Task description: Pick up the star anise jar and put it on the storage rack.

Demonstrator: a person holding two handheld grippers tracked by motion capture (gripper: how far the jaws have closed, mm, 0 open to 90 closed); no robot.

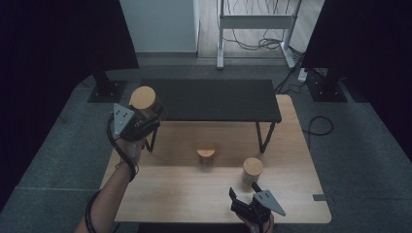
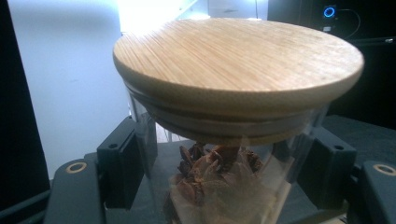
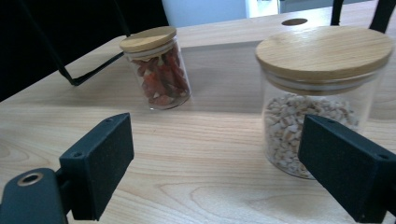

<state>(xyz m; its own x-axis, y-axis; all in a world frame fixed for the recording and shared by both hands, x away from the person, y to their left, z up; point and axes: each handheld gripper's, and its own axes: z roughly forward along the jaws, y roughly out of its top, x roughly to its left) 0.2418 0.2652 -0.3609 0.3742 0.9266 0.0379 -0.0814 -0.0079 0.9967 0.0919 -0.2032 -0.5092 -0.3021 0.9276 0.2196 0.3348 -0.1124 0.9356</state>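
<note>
My left gripper (image 1: pixel 148 119) is shut on a glass jar with a round wooden lid (image 1: pixel 144 98), held in the air by the left end of the black shelf (image 1: pixel 209 99). In the left gripper view both black jaws press on the glass of this jar (image 2: pixel 238 60), which holds brown dried pieces. My right gripper (image 1: pixel 243 190) rests low at the table's near edge, open, with nothing between its jaws (image 3: pixel 224 163). Just beyond it stands a jar of pale nuts (image 3: pixel 322 93) (image 1: pixel 252 170). Farther off is a jar of red dried pieces (image 3: pixel 156 67) (image 1: pixel 206 154).
The black shelf stands on thin legs across the far half of the wooden table (image 1: pixel 194 194). Dark stands (image 1: pixel 104 87) and cables (image 1: pixel 318 126) sit on the grey floor around the table. The person's left forearm (image 1: pixel 109 199) comes in from the bottom left.
</note>
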